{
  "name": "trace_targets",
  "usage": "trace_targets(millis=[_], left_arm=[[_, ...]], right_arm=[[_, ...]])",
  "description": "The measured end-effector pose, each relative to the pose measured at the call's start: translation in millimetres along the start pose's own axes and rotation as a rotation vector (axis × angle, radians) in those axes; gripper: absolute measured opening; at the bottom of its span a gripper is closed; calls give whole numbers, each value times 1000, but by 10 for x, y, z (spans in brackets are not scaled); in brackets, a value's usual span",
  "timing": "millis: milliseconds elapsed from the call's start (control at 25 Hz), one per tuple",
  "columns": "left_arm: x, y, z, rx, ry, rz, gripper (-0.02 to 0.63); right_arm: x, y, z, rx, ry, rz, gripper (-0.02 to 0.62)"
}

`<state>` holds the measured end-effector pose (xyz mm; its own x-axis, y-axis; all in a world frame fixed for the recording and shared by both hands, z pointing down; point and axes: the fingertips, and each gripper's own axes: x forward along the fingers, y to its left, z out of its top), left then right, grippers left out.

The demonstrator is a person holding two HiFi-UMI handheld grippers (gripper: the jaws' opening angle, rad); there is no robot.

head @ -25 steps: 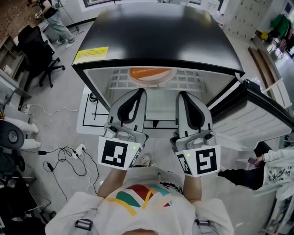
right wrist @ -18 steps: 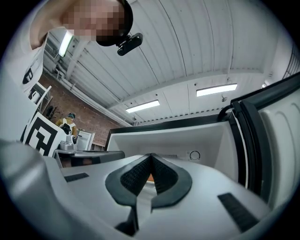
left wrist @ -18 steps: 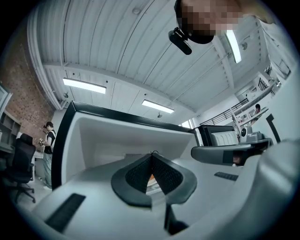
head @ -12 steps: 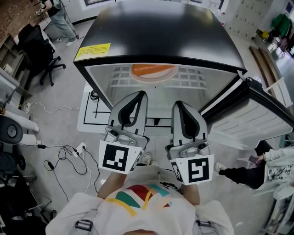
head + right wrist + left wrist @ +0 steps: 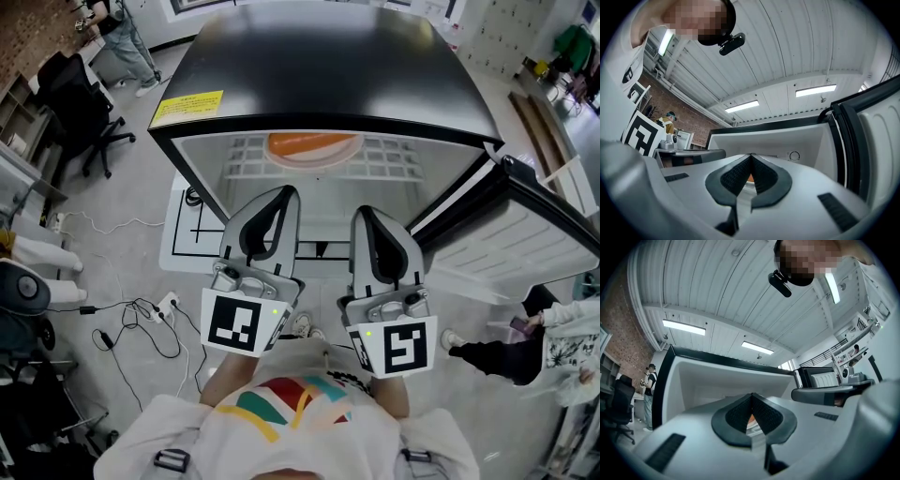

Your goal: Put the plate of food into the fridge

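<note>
The plate of food (image 5: 313,147), a white plate with orange food, rests on the wire shelf (image 5: 398,161) at the top of the open black fridge (image 5: 328,66). My left gripper (image 5: 287,193) and right gripper (image 5: 362,215) are held side by side in front of the fridge opening, below the plate and apart from it. Both are shut with nothing between the pads. In the left gripper view the left gripper (image 5: 751,395) points at the fridge interior, and an orange sliver of the plate (image 5: 750,420) shows behind its jaws. The right gripper (image 5: 751,155) shows the same.
The fridge door (image 5: 525,234) stands swung open at the right. A white floor mat (image 5: 187,234) lies under the fridge. Cables (image 5: 131,319) trail on the floor at left, near an office chair (image 5: 80,108). People stand at the top left (image 5: 117,37) and right edge (image 5: 567,328).
Both grippers have drawn back a little from the fridge, the right one shifting slightly left. In the last half second they have stayed still. The plate has not moved.
</note>
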<state>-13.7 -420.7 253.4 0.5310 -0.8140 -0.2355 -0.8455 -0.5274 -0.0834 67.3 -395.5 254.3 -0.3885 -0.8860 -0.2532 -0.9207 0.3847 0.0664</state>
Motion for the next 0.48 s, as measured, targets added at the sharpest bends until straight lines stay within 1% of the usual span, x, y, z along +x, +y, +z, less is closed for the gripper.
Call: trace_targets(millis=[480], left_arm=[[19,19,7,0,-6,2,6]], right_arm=[[15,-1,28,-28,-3,2,0]])
